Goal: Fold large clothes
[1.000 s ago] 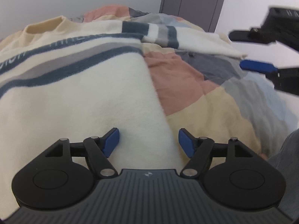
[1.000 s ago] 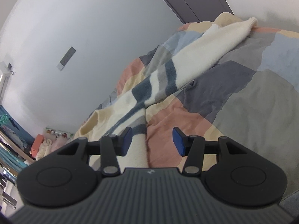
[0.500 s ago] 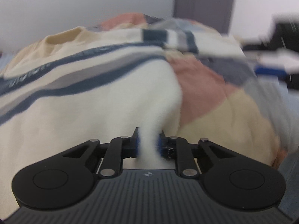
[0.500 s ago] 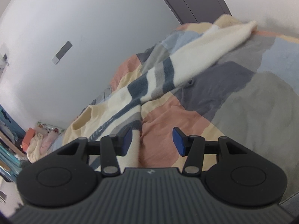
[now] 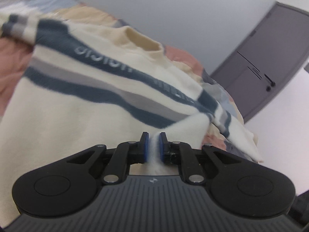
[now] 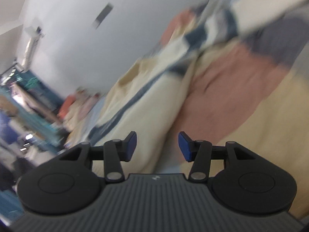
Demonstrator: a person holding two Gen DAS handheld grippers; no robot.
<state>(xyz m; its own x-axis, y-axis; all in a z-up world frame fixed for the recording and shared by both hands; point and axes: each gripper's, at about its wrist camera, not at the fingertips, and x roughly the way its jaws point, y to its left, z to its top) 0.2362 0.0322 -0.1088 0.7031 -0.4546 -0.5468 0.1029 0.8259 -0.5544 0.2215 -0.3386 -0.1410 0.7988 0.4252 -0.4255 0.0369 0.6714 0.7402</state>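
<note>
A large cream sweater point(image 5: 81, 104) with dark blue and grey stripes and a tan collar lies spread on a bed. My left gripper point(image 5: 153, 147) is shut on a pinch of the sweater's cream fabric at its lower right edge and lifts it. In the right wrist view the sweater point(image 6: 146, 112) runs from the lower middle up to the right, blurred. My right gripper point(image 6: 157, 146) is open and empty, just above the sweater's edge where it meets the bedspread.
The bedspread point(image 6: 241, 73) has pink, tan, grey and blue patches. A grey door point(image 5: 270, 61) stands at the far right in the left wrist view. Shelves and clutter point(image 6: 29, 104) show at the left beyond the bed. White walls rise behind.
My left gripper has closed on the sweater's edge and swung left and up with it. My right gripper stays open and has moved down toward the sweater, its view now blurred.
</note>
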